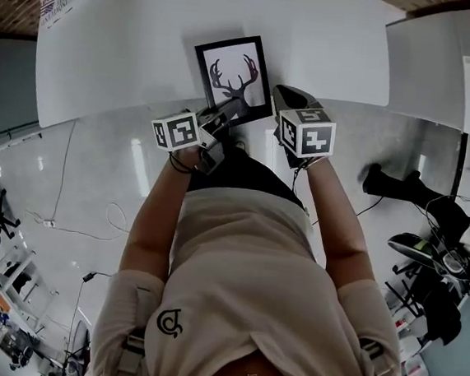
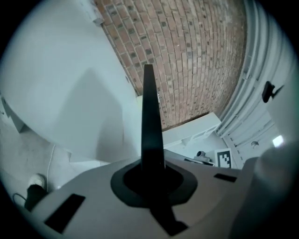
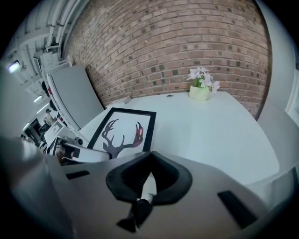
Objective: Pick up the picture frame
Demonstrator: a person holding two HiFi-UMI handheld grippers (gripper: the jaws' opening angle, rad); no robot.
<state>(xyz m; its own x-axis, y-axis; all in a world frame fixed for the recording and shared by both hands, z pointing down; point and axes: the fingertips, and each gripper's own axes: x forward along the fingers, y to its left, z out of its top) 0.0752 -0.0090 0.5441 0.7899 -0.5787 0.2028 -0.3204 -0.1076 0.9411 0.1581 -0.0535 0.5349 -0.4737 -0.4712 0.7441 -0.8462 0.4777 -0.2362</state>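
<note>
The picture frame, black-edged with a dark antler print, rests on the white table, its near end over the table's front edge. My left gripper is shut on the frame's near left corner. In the left gripper view the frame rises edge-on as a thin black strip from the closed jaws. My right gripper sits by the frame's near right corner. In the right gripper view its jaws are shut, and the frame lies ahead and to the left. Nothing shows clearly between them.
A small pot of pale flowers stands at the table's far side against a brick wall. A second white table is to the right. Black equipment and cables lie on the floor.
</note>
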